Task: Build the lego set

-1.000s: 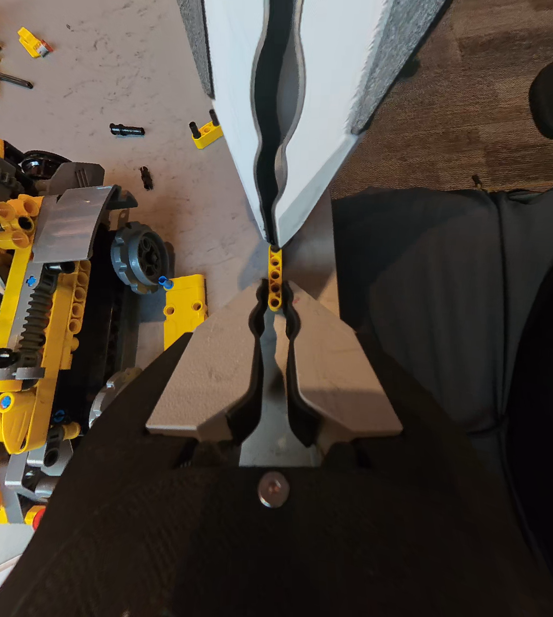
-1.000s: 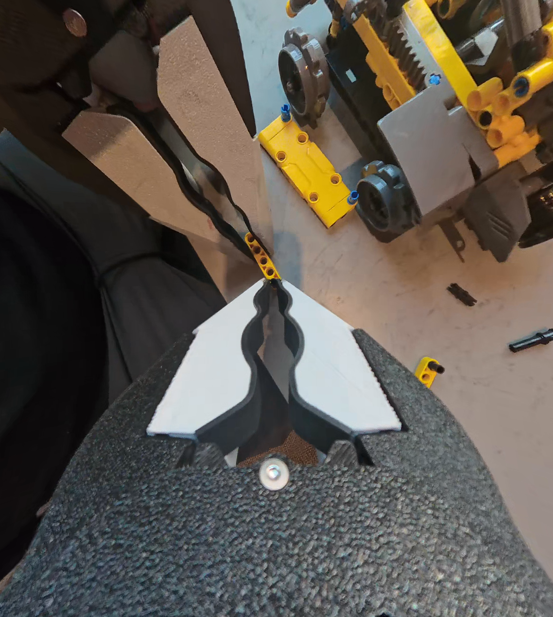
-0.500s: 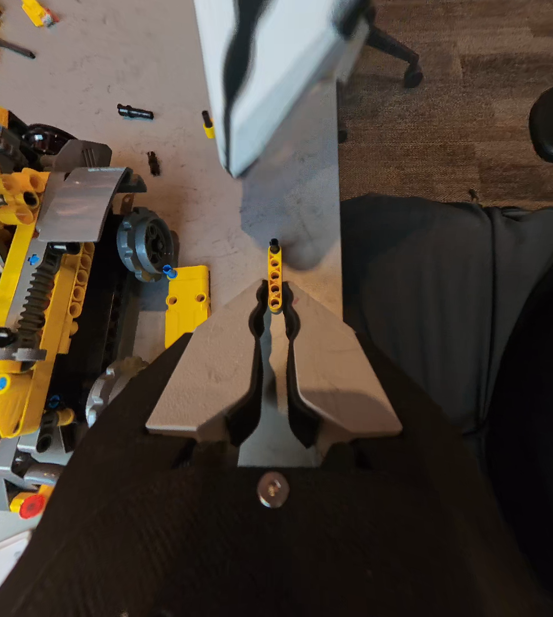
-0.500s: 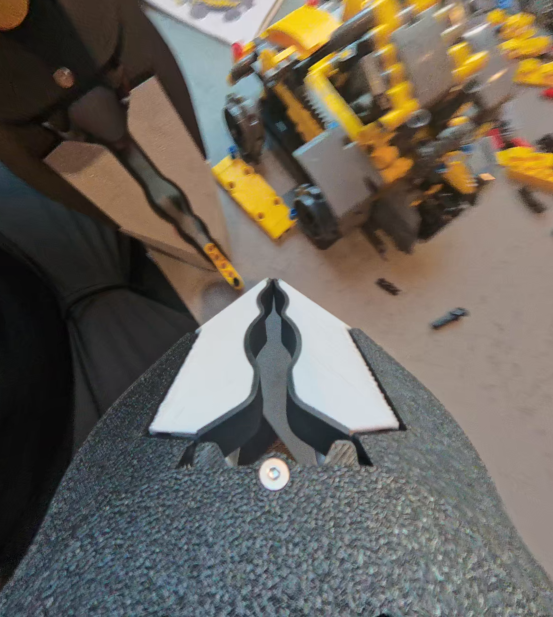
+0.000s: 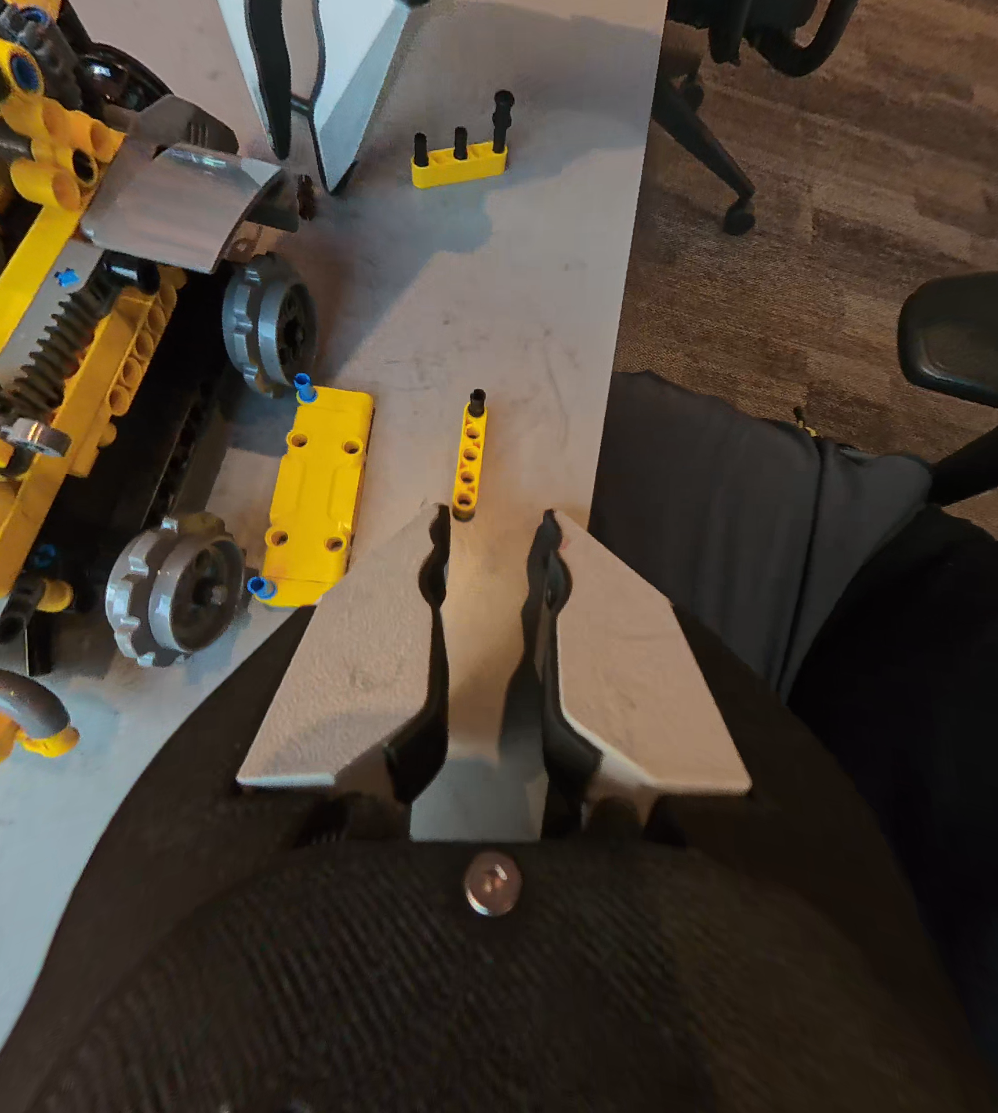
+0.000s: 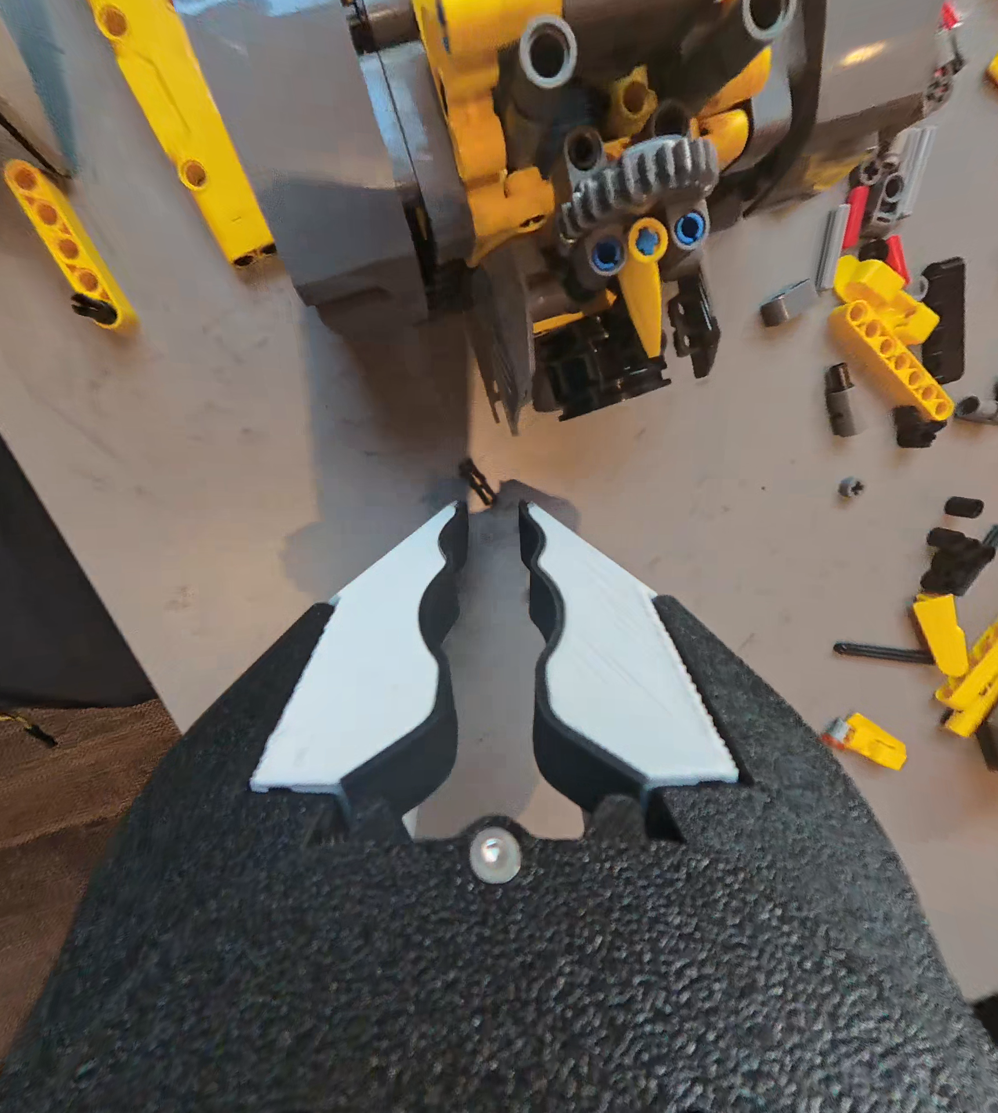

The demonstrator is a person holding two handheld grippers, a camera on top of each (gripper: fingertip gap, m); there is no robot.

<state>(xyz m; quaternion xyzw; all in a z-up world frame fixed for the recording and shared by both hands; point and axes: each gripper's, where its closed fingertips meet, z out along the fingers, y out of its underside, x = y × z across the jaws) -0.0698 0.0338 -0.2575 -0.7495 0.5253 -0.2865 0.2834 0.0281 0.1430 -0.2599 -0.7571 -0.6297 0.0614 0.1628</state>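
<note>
Item: thin yellow beam (image 5: 470, 459) with 1 black pin at its far end, lying free on the grey table (image 5: 520, 289) just beyond the empty, spread left gripper (image 5: 493, 521); likely light, rigid, best pinched across its narrow sides; right gripper (image 6: 491, 512) parted, empty, nearest a small black pin (image 6: 477, 480).

- My left gripper (image 5: 493, 521) had grey fingers.
- My right gripper (image 6: 491, 512) had white ones.
- The holed beam (image 5: 470, 461) was yellow with a black pin.
- The desk (image 5: 520, 289) was pale grey.

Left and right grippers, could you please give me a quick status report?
Left gripper open, thin yellow beam lying on table just ahead. Right gripper open, small black pin at its tips. Yellow model beyond.
</note>
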